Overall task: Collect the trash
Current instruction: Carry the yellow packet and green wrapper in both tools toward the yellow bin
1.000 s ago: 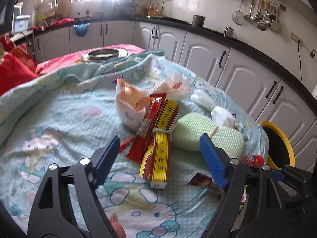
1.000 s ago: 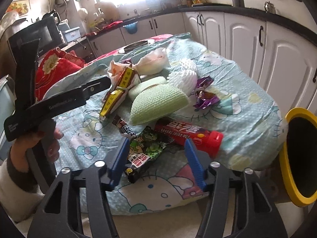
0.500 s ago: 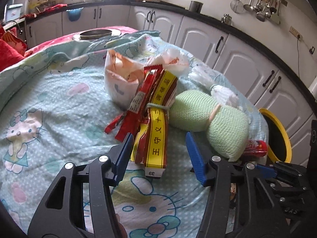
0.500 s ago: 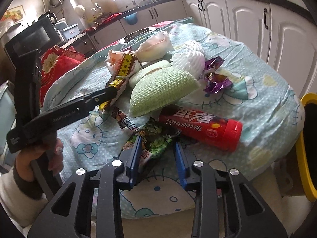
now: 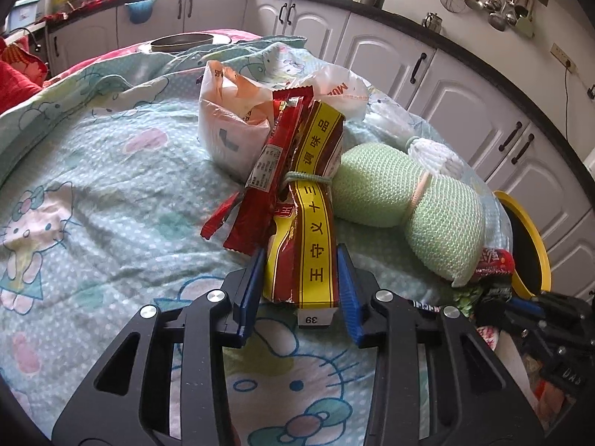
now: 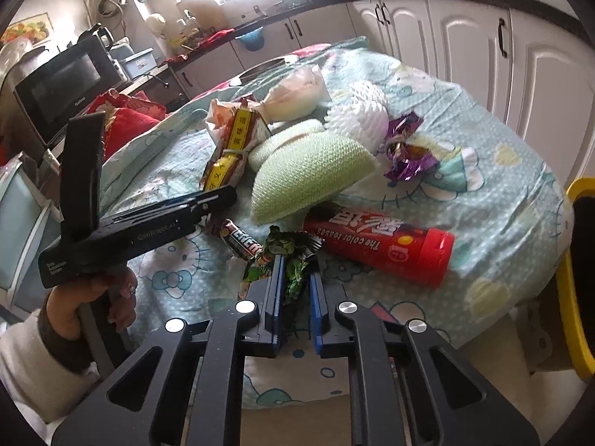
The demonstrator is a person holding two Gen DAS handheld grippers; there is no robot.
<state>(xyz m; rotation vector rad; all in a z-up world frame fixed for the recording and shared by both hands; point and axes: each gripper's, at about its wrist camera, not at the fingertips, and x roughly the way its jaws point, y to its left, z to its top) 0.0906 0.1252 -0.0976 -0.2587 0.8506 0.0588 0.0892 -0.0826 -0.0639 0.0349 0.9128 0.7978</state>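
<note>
Trash lies on a table under a Hello Kitty cloth (image 5: 93,193). My left gripper (image 5: 299,264) is shut on the near end of a red-and-yellow seasoning packet bundle (image 5: 308,223), which also shows in the right wrist view (image 6: 230,152). My right gripper (image 6: 295,271) is shut on a green snack wrapper (image 6: 286,256). A red tube (image 6: 379,245), a small dark candy wrapper (image 6: 241,241), green foam netting (image 6: 312,171), white foam netting (image 6: 357,111), a purple wrapper (image 6: 405,156) and a white plastic bag (image 5: 227,119) lie around.
A yellow-rimmed bin (image 5: 528,245) stands beside the table's right edge; it also shows in the right wrist view (image 6: 576,297). White cabinets (image 5: 427,74) run behind. A metal pan (image 5: 182,41) sits at the table's far end. A red cushion (image 6: 122,122) lies to the left.
Both grippers moved forward and closed: the left on the red-and-yellow packet bundle, the right on the green wrapper.
</note>
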